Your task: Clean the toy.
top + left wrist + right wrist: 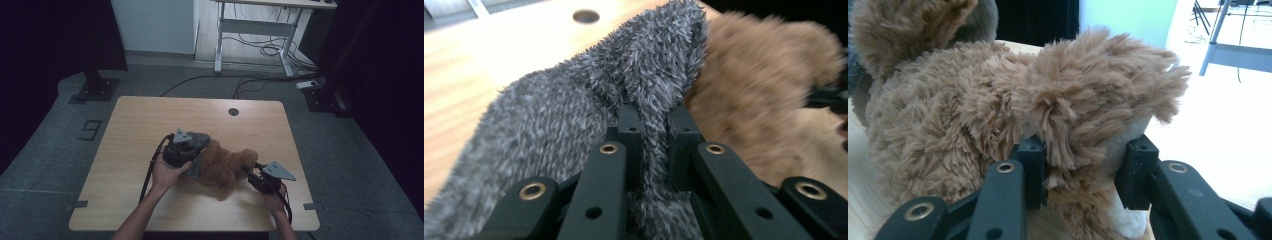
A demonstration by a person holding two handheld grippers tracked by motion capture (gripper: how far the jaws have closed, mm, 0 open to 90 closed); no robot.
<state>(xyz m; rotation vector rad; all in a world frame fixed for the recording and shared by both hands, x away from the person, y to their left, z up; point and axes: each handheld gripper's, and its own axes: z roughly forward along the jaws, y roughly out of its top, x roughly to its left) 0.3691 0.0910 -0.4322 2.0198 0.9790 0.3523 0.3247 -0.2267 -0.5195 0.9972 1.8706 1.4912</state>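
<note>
- My left gripper (655,125) has its jaws nearly together, pinching a fold of the grey fuzzy cloth (574,125) between the pads.
- The grey cloth lies on the wooden table (140,120) just beside the brown plush toy (225,167), touching its left side.
- My right gripper (1083,170) stands partly open and is closed on a tuft or limb of the brown plush toy.
- The plush toy lies on the table between my two grippers, near the front edge.
</note>
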